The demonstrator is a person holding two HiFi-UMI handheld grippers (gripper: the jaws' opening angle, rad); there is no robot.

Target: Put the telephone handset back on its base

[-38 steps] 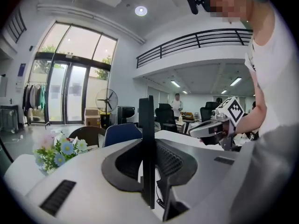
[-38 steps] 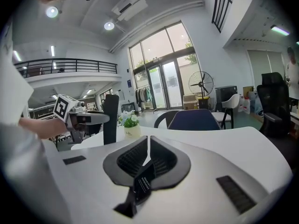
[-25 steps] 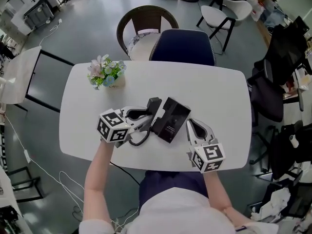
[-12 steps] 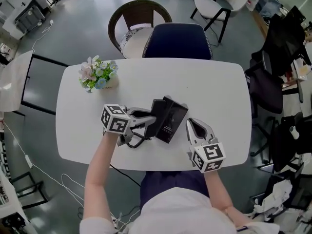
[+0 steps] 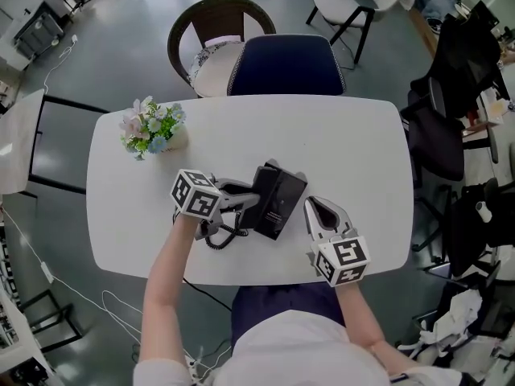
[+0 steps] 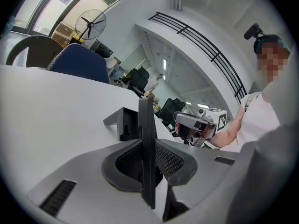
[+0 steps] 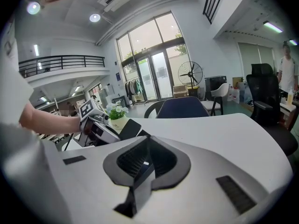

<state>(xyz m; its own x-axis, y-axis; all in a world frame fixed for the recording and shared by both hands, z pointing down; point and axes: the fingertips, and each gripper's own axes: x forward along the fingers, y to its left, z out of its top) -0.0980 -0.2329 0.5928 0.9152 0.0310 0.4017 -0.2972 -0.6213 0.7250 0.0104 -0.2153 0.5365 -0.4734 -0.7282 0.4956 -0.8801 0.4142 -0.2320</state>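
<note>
Across the middle of the white, round-cornered bench (image 5: 354,143) we see the black wedge-shaped plastic telephone base (image 5: 286,203). It sits near the person's edge, where both hands reach it without stretching.

Along its left side is the black bar-shaped plastic handset (image 5: 262,185), carried parallel to the cradle it belongs in. We cannot tell whether it already touches the cradle or hangs just above it.

The left hand-held gripper (image 5: 248,199) comes in from the left and pinches the handset across its narrow thickness. In the left gripper view the handset appears edge-on as a thin dark slab clamped between the ribbed pads (image 6: 170,160). We judge that this side grip leaves the underside free to drop into the cradle.

The right hand-held gripper (image 5: 312,209) rests on the bench just beside the base's right edge, its jaws pressed together on nothing. We read this as a parked hand, placed to steady the base if it slides.

The black coiled cord (image 5: 221,236) loops loosely on the bench below the left gripper. It lies slack, so it should not pull on the handset during seating.
</note>
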